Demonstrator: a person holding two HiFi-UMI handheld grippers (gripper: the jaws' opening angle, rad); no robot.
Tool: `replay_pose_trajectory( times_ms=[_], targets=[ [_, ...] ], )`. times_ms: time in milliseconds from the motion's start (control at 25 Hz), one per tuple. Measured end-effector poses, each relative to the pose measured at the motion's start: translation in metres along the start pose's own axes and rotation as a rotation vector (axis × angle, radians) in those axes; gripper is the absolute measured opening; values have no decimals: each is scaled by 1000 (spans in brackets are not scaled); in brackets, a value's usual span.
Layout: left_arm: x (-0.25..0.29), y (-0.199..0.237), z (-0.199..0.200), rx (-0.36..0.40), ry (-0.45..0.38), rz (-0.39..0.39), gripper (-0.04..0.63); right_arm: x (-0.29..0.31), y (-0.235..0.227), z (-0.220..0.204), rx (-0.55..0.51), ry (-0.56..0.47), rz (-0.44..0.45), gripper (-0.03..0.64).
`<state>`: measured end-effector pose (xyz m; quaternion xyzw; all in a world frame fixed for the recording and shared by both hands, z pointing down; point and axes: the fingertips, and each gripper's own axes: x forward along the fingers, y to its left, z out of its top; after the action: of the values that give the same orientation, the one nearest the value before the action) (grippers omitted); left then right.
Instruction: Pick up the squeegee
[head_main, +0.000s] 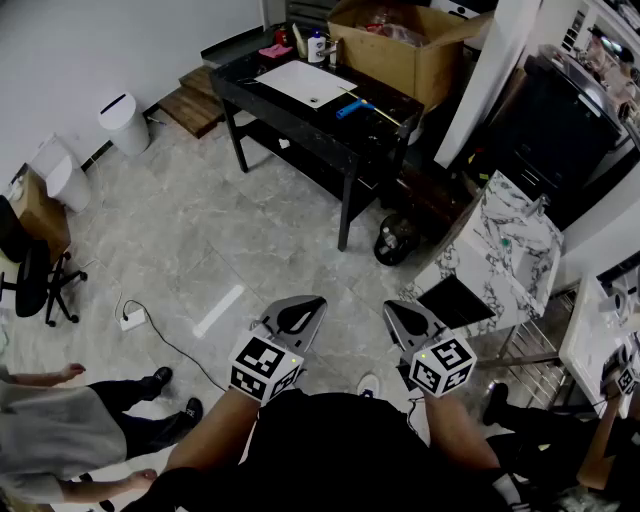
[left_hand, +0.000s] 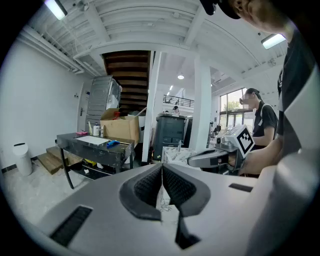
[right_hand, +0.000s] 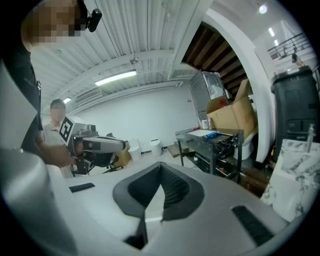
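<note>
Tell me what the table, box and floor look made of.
Table: black, slim legs and a slightly shiny top, likely painted metal. Box: matte brown cardboard, flaps open. Floor: grey stone-look tiles, veined, with joint lines.

On the table (head_main: 262, 98): a sheet (head_main: 305, 82) mid-top, the squeegee (head_main: 352, 108) just right of it, containers (head_main: 317, 47) at the far edge. Behind the table, a box (head_main: 400, 50). Left of it, steps (head_main: 195, 106) and a bin (head_main: 122, 122). Right and nearer, a cabinet (head_main: 505, 250).
</note>
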<state>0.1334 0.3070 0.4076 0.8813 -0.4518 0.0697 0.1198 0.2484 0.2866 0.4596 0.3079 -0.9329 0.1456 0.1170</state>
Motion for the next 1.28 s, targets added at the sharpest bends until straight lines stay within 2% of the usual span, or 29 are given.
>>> replay_pose_trajectory(
  times_ms=[440, 760, 1080, 1280],
  targets=[
    [-3, 3, 2, 4, -10, -1, 18, 2, 8, 11, -38, -5, 0, 6],
    [-10, 9, -5, 3, 7, -10, 18, 2, 7, 10, 58, -23, -51, 8],
    [-29, 19, -13, -13, 1, -21, 18, 15, 43, -2, -55, 29, -24, 8],
    [-52, 30, -27, -7, 22, -40, 18, 28, 68, -6, -36, 27, -36, 8]
  ],
)
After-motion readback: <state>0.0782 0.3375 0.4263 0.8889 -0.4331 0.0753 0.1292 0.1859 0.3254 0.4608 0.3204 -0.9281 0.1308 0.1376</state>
